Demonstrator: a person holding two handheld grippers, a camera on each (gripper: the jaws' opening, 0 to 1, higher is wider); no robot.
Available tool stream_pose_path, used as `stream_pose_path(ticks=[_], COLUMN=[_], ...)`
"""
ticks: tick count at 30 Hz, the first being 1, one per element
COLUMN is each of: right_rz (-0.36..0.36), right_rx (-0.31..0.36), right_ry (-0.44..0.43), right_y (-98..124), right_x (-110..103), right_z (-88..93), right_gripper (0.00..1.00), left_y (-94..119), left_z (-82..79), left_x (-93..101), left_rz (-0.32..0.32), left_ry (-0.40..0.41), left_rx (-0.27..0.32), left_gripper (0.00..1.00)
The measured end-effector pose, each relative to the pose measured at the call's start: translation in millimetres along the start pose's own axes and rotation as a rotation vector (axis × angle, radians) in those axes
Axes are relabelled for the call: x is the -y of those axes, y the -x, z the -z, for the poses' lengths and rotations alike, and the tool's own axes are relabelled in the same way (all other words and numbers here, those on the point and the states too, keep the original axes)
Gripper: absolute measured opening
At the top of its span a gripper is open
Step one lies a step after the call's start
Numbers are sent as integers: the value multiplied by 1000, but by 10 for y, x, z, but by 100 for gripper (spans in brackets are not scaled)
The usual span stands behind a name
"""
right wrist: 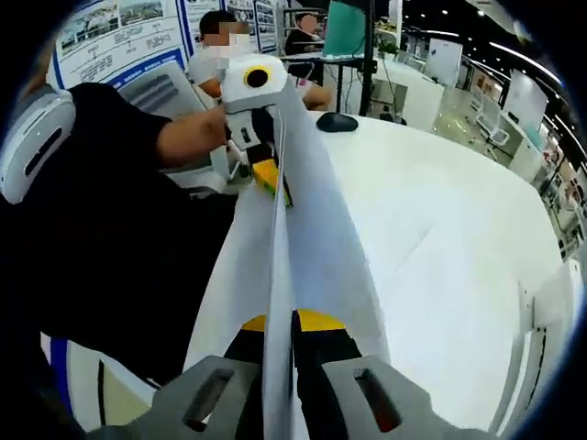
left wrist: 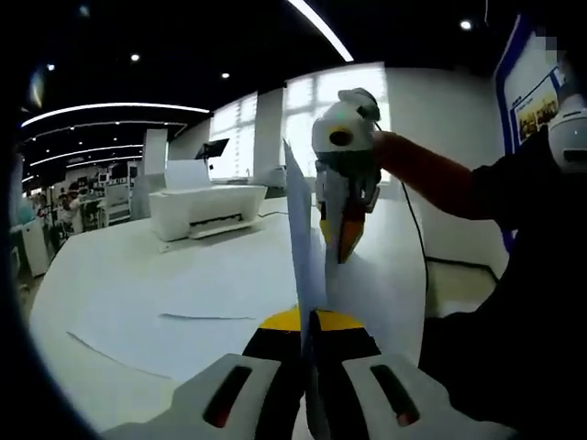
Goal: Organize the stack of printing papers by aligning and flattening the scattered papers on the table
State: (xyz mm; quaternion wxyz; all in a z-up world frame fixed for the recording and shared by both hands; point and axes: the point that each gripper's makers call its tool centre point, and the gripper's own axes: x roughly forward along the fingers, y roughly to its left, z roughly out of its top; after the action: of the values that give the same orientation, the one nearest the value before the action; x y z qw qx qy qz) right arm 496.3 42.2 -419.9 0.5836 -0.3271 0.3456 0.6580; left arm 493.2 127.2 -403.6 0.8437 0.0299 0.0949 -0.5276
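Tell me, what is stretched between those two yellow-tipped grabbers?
A stack of white paper, held on edge, spans from the left gripper to the right gripper; both views show it, each gripper clamped on one end.

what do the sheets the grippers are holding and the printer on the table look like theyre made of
Paper sheets: thin white matte paper, seen edge-on as a slim line and bowing between the left gripper and right gripper.
Printer: most likely molded white plastic, going by its smooth boxy shell with a soft sheen.
Table: smooth white top, perhaps laminate; hard to tell.
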Motion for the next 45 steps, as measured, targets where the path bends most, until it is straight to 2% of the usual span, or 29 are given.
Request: stream_pose_path(ticks=[4,14,19,30,45], right_rz=[-11,-11,-10,-26,-121], right_rx=[-15,-27,-26,-16,107], right_ry=[-45,-89,-108,-136,-166], right_y=[-50,-71,-67,-88,-125], right_x=[82,241,242,143,-55], right_z=[-33,-55,-54,-119,-473], right_gripper=[0,0,0,0,0], left_y=[-16,3,-18,-81,-77], left_z=[3,-8,-59,-57,-123], left_x=[23,62,187,265,270], left_rz=[16,48,80,82,63], left_ry=[0,4,9,3,3], left_rx=[10,43,65,57,80], left_gripper=[7,9,18,18,18])
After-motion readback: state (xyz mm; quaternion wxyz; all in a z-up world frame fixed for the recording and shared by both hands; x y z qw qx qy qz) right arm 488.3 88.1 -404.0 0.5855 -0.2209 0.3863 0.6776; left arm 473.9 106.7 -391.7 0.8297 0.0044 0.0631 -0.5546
